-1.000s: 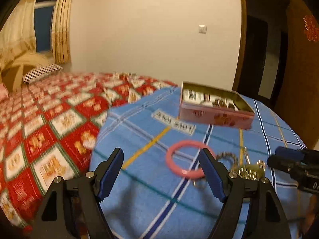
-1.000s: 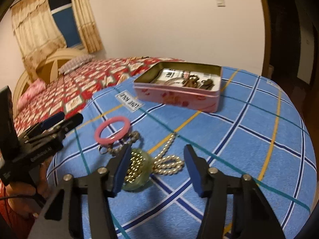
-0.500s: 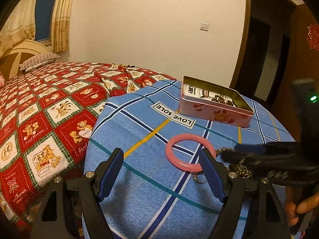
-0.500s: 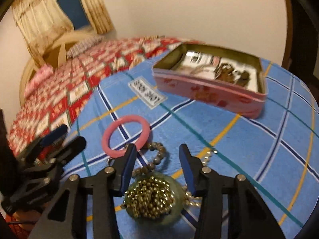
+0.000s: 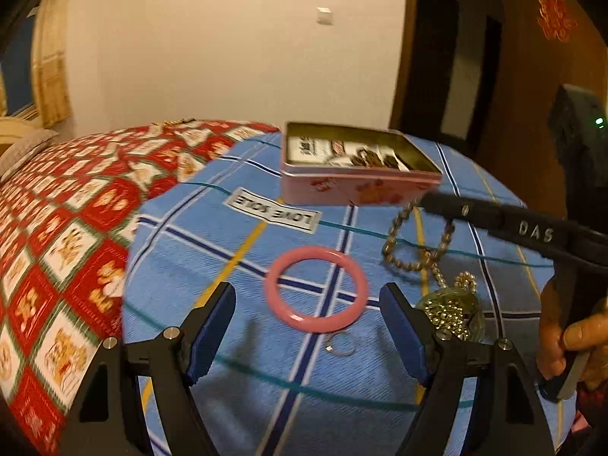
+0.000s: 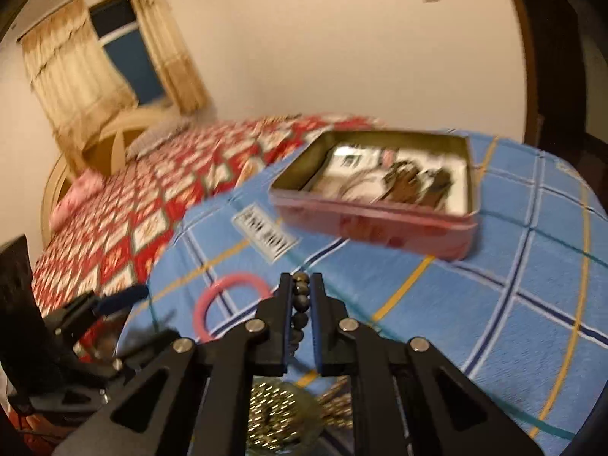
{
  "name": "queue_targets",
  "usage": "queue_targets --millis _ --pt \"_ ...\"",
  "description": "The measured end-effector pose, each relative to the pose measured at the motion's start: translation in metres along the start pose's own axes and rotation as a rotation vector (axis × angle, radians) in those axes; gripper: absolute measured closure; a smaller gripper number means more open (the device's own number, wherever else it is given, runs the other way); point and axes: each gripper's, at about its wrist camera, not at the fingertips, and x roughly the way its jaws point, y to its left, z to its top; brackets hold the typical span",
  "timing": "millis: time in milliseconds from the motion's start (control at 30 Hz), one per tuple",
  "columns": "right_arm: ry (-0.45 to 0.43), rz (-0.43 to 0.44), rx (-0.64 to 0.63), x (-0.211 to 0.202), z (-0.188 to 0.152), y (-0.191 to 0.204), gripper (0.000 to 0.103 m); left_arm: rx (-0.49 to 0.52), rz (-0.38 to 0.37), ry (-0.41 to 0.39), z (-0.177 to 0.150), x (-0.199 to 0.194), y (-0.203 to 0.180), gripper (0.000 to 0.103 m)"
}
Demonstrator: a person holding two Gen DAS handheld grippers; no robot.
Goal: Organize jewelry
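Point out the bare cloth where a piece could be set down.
Bare: the blue cloth right of the tin, and the strip between the label and pink bangle. Crowded: right of the bangle, where the bead strand, green bangle and small ring cluster.

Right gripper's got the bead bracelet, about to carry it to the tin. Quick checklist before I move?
1. Right gripper shut on bead bracelet: ok, its jaws have just closed.
2. Bracelet lifted off the blue cloth: ok, it dangles.
3. Bracelet free of the gold chains: cannot tell.
4. Pink tin open: ok.
5. Left gripper out of the way: ok, open over the pink bangle.
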Motion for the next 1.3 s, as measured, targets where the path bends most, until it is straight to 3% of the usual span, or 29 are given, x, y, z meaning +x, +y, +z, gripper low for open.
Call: queue_targets --millis 300,367,500,600,667,800,967,1133,1300 --pt "-0.051 -0.054 0.089 -0.005 -0.001 -0.022 0.091 0.165 -0.005 0.14 0.01 0.041 -0.035 0.027" --pt "-0.057 -0.053 0.091 -0.006 0.0 -0.023 0.091 0.173 -0.001 0.184 0.009 0.049 -0.036 0.041" --pt "-0.067 -0.053 0.087 -0.007 0.001 -0.023 0.091 0.12 -0.037 0.214 0.008 0.056 -0.026 0.046" --pt "-0.069 -0.048 0.09 -0.008 0.001 -0.023 0.091 0.133 -0.041 0.209 0.007 0.057 -0.026 0.057" --pt "-0.072 -0.045 0.093 -0.009 0.0 -0.024 0.091 0.148 -0.06 0.2 0.007 0.057 -0.028 0.089" --pt "-0.08 -0.048 0.103 -0.012 0.0 -0.027 0.091 0.16 -0.063 0.195 0.006 0.055 -0.03 0.093" --pt "-0.094 -0.05 0.114 -0.015 0.0 -0.029 0.091 0.104 -0.099 0.123 0.014 0.037 -0.021 0.093" --pt "-0.119 -0.062 0.109 -0.018 0.0 -0.029 0.091 0.044 -0.164 -0.016 0.029 0.012 -0.015 0.093" --pt "-0.155 -0.082 0.09 -0.024 0.002 -0.026 0.091 0.025 -0.18 -0.115 0.041 -0.002 -0.018 0.093"
